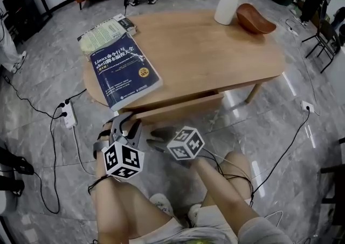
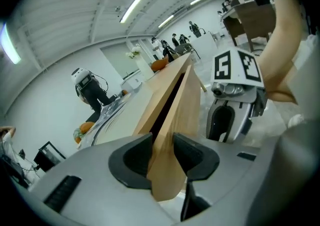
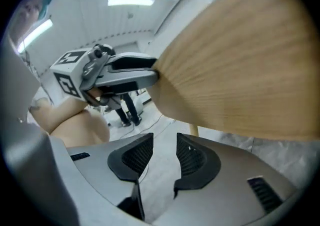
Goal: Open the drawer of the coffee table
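Under the bench (image 1: 226, 56) near edge, drawer (image 1: 180, 107) sits slightly ajar, left claw (image 2: 164, 144) clenched on its front panel's left end. Right claw (image 3: 164, 146) released, empty, just beside.
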